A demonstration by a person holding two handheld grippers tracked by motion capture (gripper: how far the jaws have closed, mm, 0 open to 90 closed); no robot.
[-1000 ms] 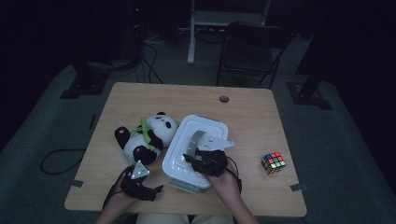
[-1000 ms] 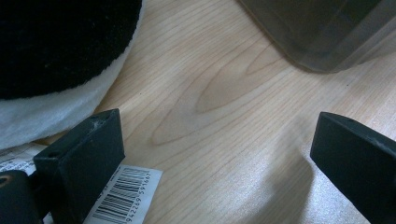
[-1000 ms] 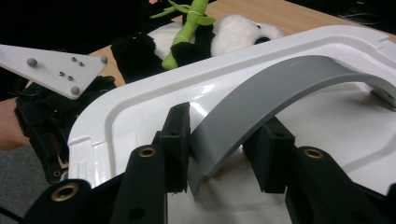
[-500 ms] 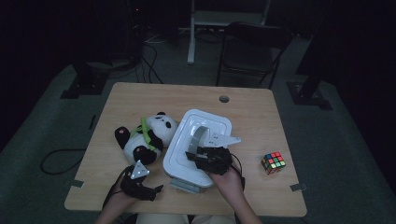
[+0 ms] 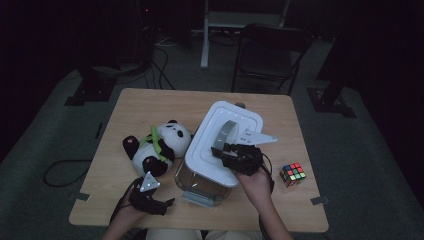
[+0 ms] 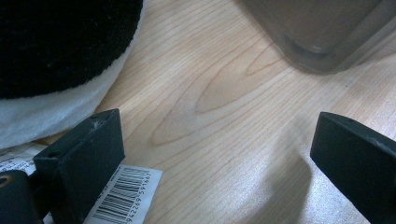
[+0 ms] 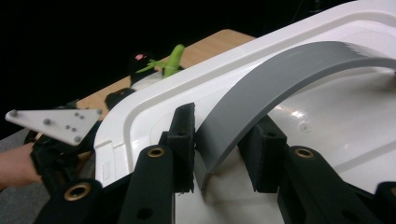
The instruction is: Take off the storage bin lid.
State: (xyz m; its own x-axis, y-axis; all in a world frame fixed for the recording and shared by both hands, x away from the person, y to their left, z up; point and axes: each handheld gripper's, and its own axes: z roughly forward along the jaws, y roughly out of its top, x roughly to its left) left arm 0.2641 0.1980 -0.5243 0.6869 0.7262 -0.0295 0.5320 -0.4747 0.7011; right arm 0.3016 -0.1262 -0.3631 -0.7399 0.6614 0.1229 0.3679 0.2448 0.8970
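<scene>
A white lid (image 5: 216, 150) with a grey arched handle (image 5: 226, 132) sits tilted over a clear plastic box (image 5: 196, 181), its near end raised. My right gripper (image 5: 226, 150) is shut on the near end of that handle. In the right gripper view the pads (image 7: 184, 140) press the grey handle (image 7: 280, 79) from both sides above the lid (image 7: 327, 121). My left gripper (image 5: 162, 206) rests low on the table by the box's near left corner, open. Between its jaws (image 6: 215, 154) is only bare wood.
A plush panda (image 5: 160, 145) lies left of the box, its barcode tag (image 6: 123, 193) by my left jaw. A Rubik's cube (image 5: 293, 173) sits at the right of the wooden table (image 5: 150, 105). A chair (image 5: 267, 55) stands beyond the far edge.
My right hand has risen with the handle, and the lid's near end has come up off the box. The left gripper has stayed put.
</scene>
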